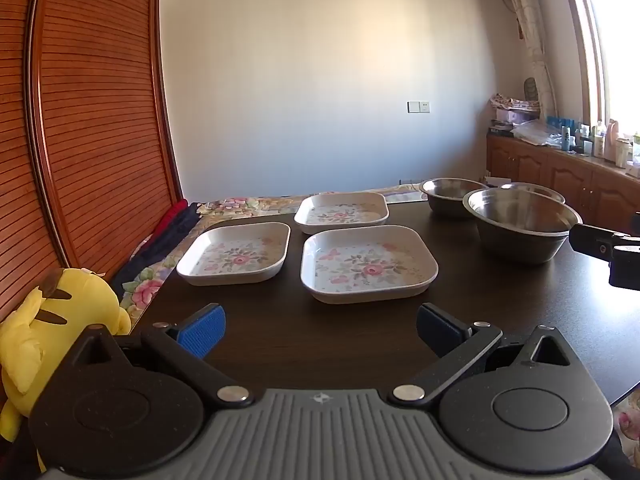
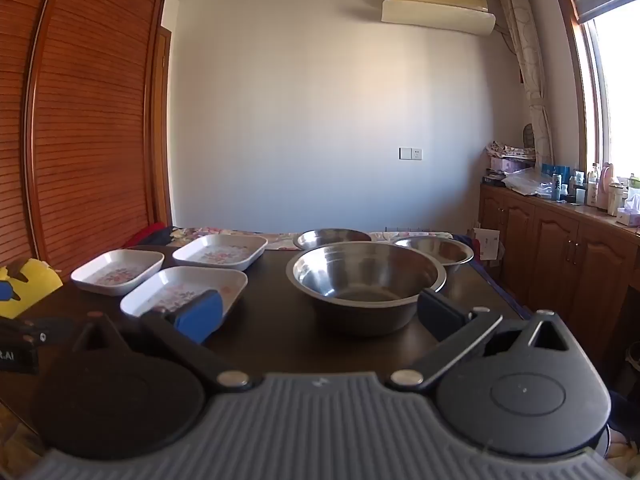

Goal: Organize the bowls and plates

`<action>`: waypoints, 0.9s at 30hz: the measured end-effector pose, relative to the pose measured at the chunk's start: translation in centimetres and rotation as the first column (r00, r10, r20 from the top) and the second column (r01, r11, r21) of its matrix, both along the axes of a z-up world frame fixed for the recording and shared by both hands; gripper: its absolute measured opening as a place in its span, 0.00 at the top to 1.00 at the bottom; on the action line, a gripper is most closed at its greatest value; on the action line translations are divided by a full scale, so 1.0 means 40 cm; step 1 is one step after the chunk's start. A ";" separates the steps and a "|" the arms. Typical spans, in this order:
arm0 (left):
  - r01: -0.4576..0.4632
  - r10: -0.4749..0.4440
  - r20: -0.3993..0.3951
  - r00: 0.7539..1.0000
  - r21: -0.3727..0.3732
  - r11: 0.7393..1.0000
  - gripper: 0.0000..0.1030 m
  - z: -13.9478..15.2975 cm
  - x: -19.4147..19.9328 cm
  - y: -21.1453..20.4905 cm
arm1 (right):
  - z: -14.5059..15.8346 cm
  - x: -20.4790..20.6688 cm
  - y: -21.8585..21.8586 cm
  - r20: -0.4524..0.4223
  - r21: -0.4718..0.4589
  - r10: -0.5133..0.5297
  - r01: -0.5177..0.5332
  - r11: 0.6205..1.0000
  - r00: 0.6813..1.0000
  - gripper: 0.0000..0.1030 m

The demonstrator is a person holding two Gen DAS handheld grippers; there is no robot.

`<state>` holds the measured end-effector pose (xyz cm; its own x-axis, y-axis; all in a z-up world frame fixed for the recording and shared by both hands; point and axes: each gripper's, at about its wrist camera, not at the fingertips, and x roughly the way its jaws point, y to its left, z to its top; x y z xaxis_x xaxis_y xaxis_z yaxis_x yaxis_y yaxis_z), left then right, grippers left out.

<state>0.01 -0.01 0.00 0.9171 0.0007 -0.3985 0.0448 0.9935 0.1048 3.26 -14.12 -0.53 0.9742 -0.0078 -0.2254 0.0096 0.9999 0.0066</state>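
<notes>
Three white square floral plates lie on the dark table [image 1: 280, 344]: a near one [image 1: 368, 264], a left one [image 1: 236, 254] and a far one [image 1: 342, 212]. Three steel bowls stand to the right: a large near one [image 1: 520, 224] and two smaller ones behind [image 1: 450, 196], [image 1: 534, 191]. My left gripper [image 1: 320, 330] is open and empty, just short of the near plate. My right gripper [image 2: 320, 312] is open and empty, just in front of the large bowl [image 2: 366, 280], with the near plate [image 2: 184, 290] to its left. The right gripper's body shows in the left wrist view at the right edge.
A yellow plush toy [image 1: 52, 332] sits off the table's left edge by a wooden slatted wardrobe [image 1: 80, 120]. A floral cloth [image 1: 240, 204] and dark clothes lie beyond the table. Wooden cabinets [image 2: 560, 260] with bottles stand along the right wall.
</notes>
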 end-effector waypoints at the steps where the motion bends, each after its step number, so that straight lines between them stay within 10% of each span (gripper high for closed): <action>1: 0.000 0.000 0.001 1.000 0.000 1.000 0.00 0.000 0.000 0.000 | 0.000 0.000 -0.001 -0.001 0.000 0.001 -0.001 1.000 1.000 0.00; 27: 0.005 -0.005 0.016 1.000 0.003 1.000 0.00 0.018 -0.006 -0.007 | -0.001 -0.003 -0.021 -0.007 0.016 -0.013 0.013 1.000 1.000 0.00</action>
<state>-0.24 -0.30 0.71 0.9232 -0.0027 -0.3843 0.0479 0.9930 0.1080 3.14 -14.97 -0.55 0.9726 -0.0166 -0.2321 0.0223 0.9995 0.0221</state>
